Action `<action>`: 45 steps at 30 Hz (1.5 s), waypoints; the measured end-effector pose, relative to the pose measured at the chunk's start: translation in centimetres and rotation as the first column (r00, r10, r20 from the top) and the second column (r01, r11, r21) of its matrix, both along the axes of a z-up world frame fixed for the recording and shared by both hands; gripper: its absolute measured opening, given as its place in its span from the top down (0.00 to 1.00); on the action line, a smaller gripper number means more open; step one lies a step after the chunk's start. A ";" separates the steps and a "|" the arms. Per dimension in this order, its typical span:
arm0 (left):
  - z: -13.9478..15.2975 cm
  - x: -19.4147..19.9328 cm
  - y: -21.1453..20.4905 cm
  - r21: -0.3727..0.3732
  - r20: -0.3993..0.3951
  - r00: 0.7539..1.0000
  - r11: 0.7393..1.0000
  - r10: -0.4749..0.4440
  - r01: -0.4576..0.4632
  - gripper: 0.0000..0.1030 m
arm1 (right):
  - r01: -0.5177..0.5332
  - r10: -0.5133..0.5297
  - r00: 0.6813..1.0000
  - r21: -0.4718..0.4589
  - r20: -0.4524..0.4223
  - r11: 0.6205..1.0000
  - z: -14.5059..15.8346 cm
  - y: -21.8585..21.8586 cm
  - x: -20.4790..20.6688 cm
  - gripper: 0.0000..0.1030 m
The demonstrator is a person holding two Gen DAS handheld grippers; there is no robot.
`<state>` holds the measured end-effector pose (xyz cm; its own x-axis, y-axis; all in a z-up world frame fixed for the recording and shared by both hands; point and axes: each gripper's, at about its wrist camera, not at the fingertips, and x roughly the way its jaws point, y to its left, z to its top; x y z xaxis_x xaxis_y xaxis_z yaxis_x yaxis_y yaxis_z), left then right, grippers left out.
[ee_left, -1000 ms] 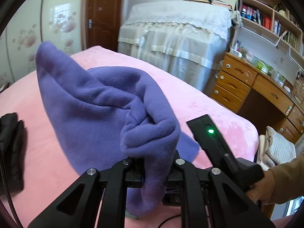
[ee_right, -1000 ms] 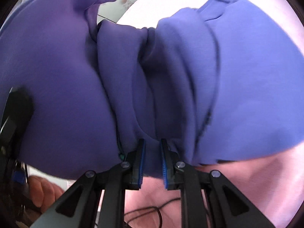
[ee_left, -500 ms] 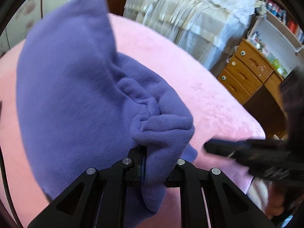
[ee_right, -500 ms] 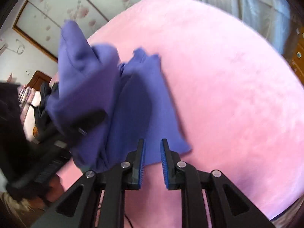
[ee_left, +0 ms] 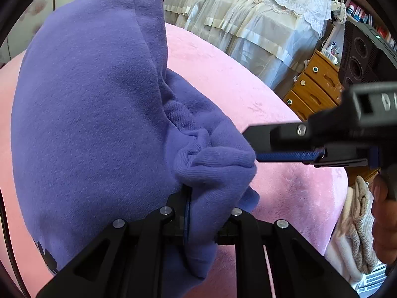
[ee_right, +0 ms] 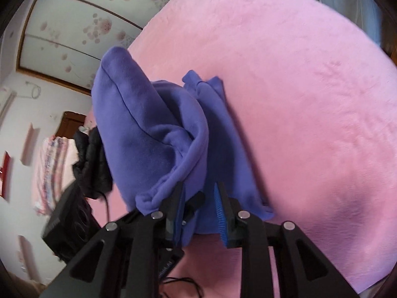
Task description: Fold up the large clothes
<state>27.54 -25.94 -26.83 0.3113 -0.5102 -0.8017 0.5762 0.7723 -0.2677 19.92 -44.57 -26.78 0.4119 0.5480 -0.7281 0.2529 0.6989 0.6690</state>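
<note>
The purple sweatshirt (ee_left: 94,114) was a thick, fleecy thing, soft-looking and matte, with ribbed knit at its cuff or hem. It sat heaped on the pink bedspread (ee_left: 238,92), part of it raised in a rounded, puffed-up mound with a stitched edge running along the top. Lower down the cloth bunched into tight folds, and a small dark mark showed near its bottom edge. From the other side, one layer lay flat on the bed beneath the raised part, its corner reaching out toward the near edge.

The left gripper (ee_left: 203,213) had its fingers pinched narrowly on a gathered roll of the ribbed fabric, which spilled over and hung down between them. The right gripper (ee_right: 199,198) had just been opening its jaws; they stood a little apart, blue pads showing, and I saw no cloth pressed between them, though the sweatshirt lay right in front of them. In the left view that gripper reached in from the right, its tip just beside the bunched roll.

A black garment (ee_right: 91,164) lay on the bed behind the sweatshirt. A wooden chest of drawers (ee_left: 315,84) stood beyond the bed.
</note>
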 end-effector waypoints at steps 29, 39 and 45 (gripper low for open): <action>0.8 -1.0 -1.0 0.043 0.037 0.989 0.989 -0.143 0.141 0.78 | -0.298 0.299 0.948 0.026 -0.107 0.954 -1.8 3.2 4.4 0.66; 6.7 -0.5 2.9 -0.065 -0.014 0.975 0.973 -0.222 0.221 0.74 | -0.246 0.235 0.967 -0.111 -0.102 0.963 -2.0 0.1 2.5 0.85; 10.7 6.2 6.0 -0.128 0.096 0.995 0.992 0.019 -0.006 0.73 | -0.210 0.200 0.976 -0.119 -0.088 0.971 -2.6 -0.3 0.8 0.85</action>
<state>33.72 -19.91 -16.16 0.3912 -0.6022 -0.6959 0.5948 0.7425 -0.3081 20.68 -44.90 -29.39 0.2421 0.5163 -0.8215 0.1415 0.8188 0.5563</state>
